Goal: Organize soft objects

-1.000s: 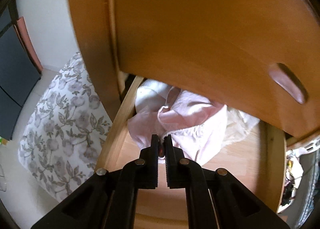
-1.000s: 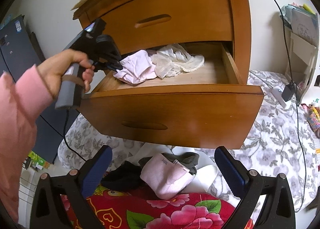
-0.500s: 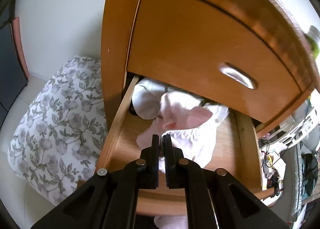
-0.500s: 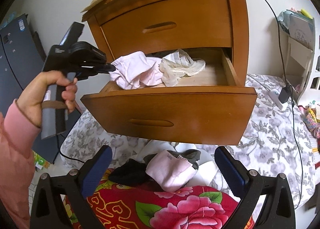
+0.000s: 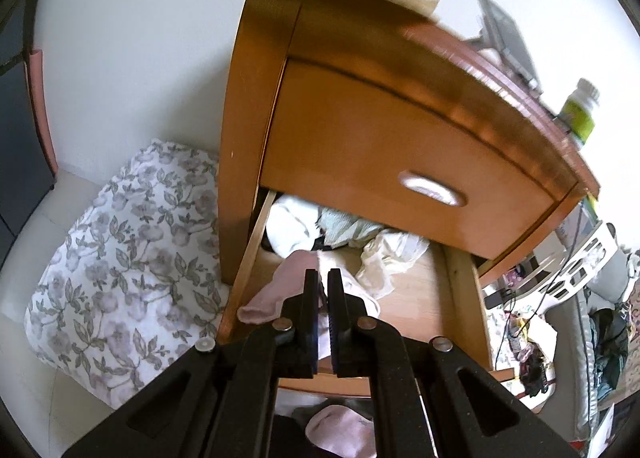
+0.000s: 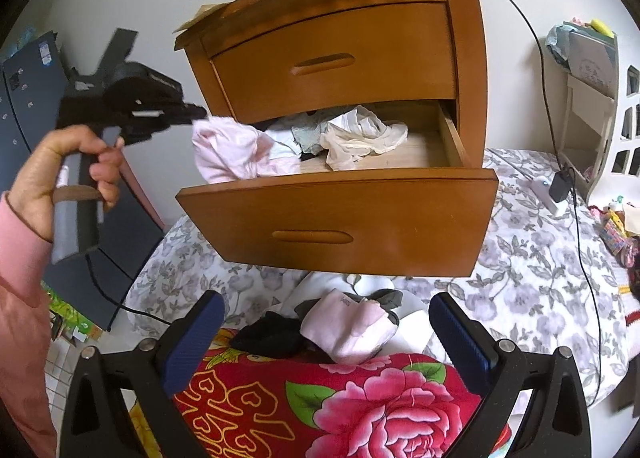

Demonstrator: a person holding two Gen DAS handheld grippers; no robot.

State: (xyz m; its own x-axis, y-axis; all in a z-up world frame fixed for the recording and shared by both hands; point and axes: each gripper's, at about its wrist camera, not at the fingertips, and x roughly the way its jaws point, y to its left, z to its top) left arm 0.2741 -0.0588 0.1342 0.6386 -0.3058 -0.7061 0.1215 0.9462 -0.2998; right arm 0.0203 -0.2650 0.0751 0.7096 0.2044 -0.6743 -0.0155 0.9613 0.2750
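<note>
Your left gripper (image 5: 323, 286), jaws nearly closed, pinches the pink garment (image 6: 228, 150), which hangs over the open drawer's (image 6: 340, 214) left near corner. Your right gripper (image 6: 324, 334) stands wide open and empty above a folded pink garment (image 6: 348, 330) on the bed. Clothes deeper in the drawer are partly hidden by the closed drawer above.

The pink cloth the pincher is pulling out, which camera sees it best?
The right wrist view: the whole pink cloth hangs from the left gripper over the open drawer. In the left wrist view the fingers hide much of it.
</note>
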